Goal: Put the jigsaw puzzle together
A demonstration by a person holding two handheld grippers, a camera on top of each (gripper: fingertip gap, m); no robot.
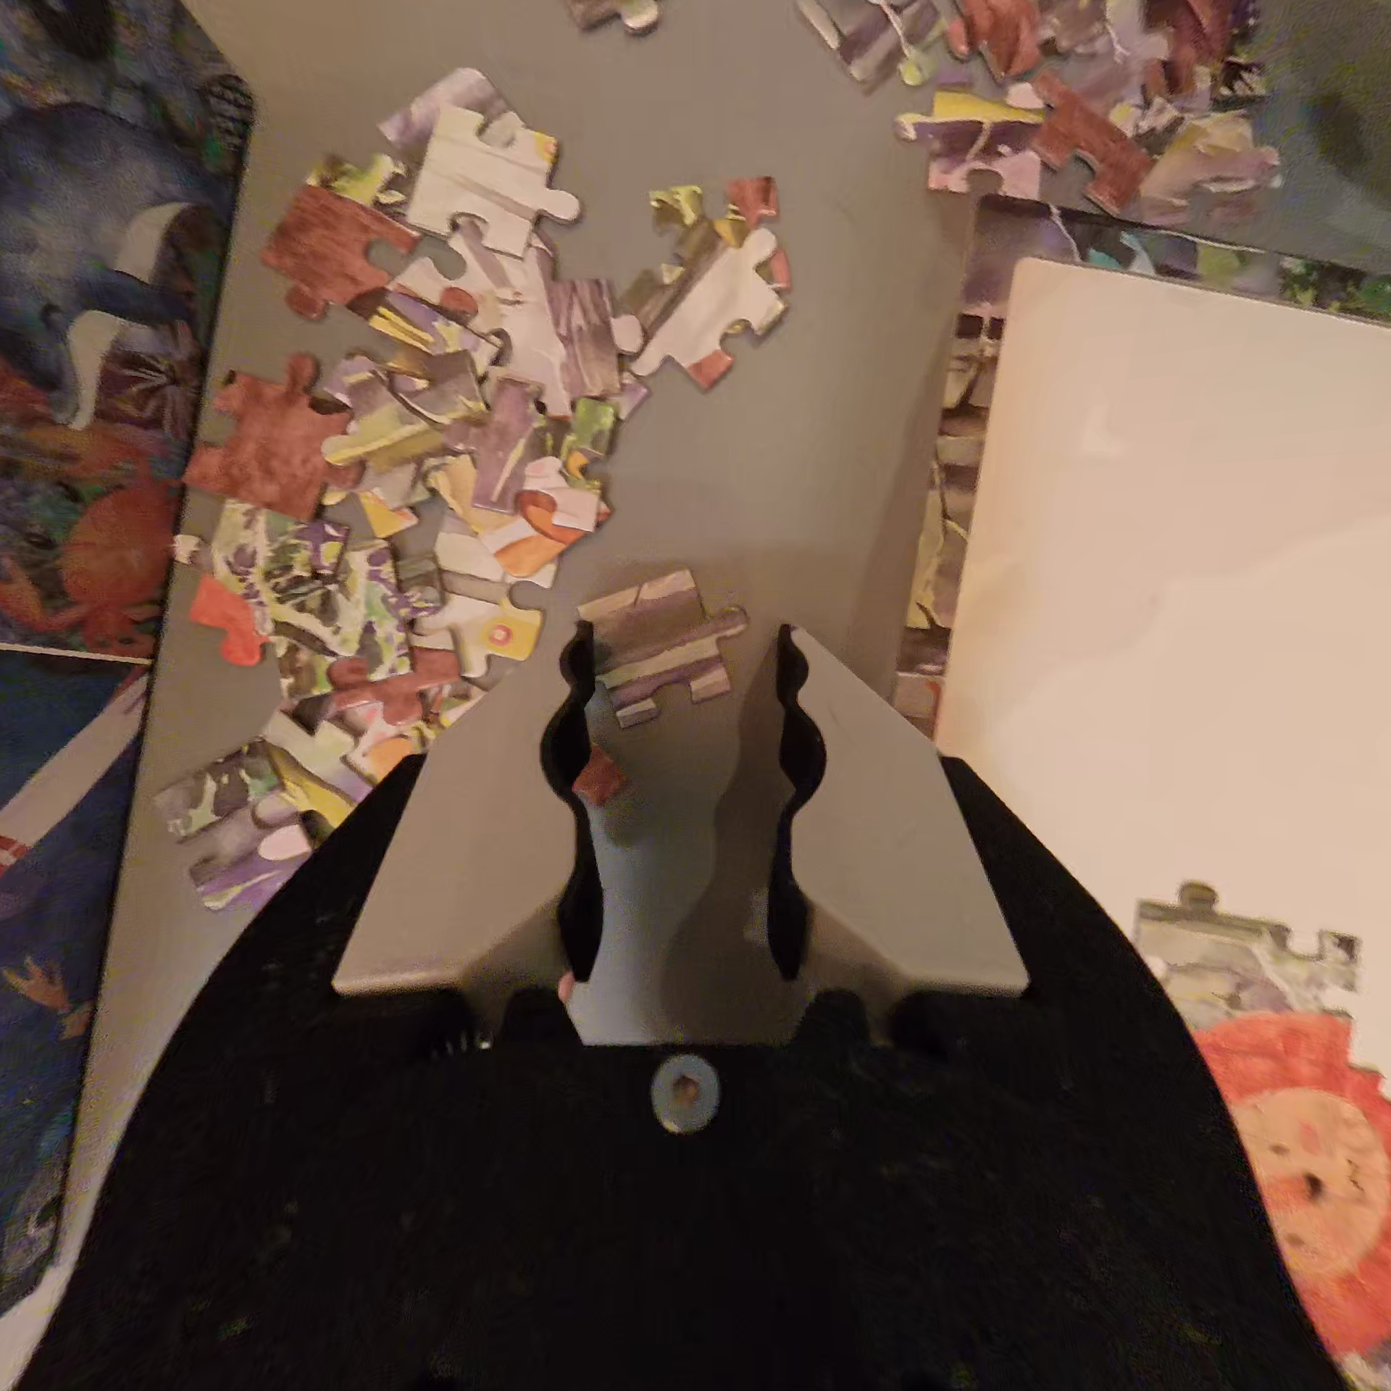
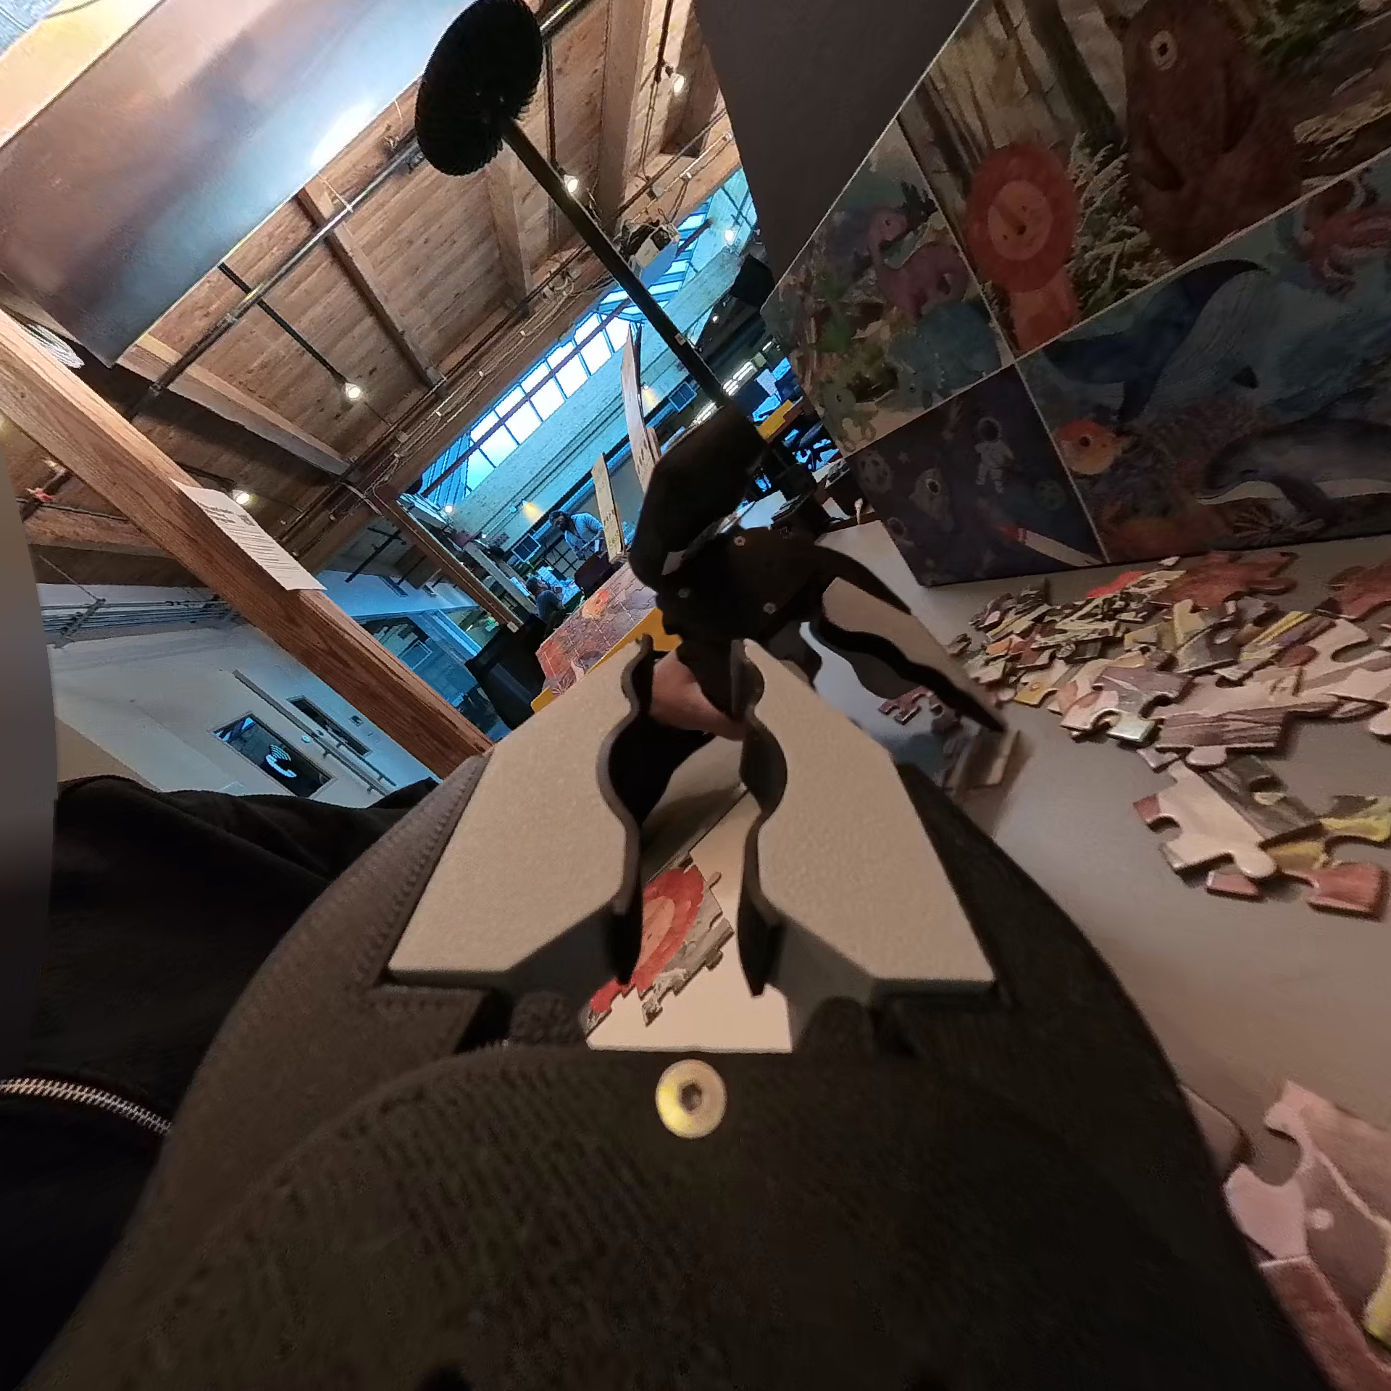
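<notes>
My left gripper (image 1: 685, 632) is open and empty, held low over the grey table (image 1: 813, 467). A purple-grey puzzle piece (image 1: 662, 647) lies flat just ahead of its fingertips, and a small brown piece (image 1: 602, 775) lies between the fingers. A joined section with an orange lion (image 1: 1279, 1069) lies on a white board (image 1: 1167, 564) at the right. My right gripper (image 2: 696, 655) is open and empty, tilted up off the table above the lion section (image 2: 670, 933). The left gripper also shows in the right wrist view (image 2: 956, 707), pointing down at the table.
A heap of loose pieces (image 1: 421, 421) lies left of the left gripper, with more (image 1: 1054, 113) at the far right. The picture-covered puzzle box (image 1: 90, 376) stands along the left edge and shows in the right wrist view (image 2: 1091, 301). A person's dark sleeve (image 2: 150, 903) is near. Left tips to right tips: about 15 centimetres.
</notes>
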